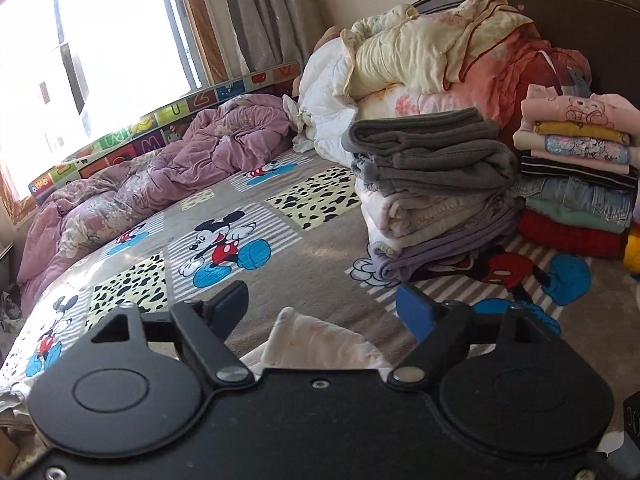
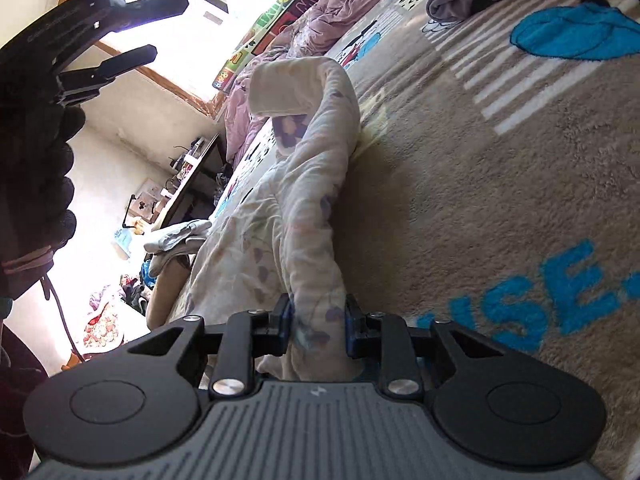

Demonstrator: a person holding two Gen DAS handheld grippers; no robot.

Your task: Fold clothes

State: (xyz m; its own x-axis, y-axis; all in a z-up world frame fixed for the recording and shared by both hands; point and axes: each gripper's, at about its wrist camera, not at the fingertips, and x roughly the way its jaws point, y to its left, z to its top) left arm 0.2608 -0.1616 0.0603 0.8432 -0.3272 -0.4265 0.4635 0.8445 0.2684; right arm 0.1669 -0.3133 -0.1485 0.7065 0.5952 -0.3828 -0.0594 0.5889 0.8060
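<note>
The left gripper [image 1: 322, 306] hangs with fingers spread, empty, over the bed [image 1: 320, 248]. The right gripper [image 2: 318, 326] pinches the cream floral garment [image 2: 308, 200], bunched beside it (already a thick roll). Best re-grip a free corner left-handed before folding.
</note>
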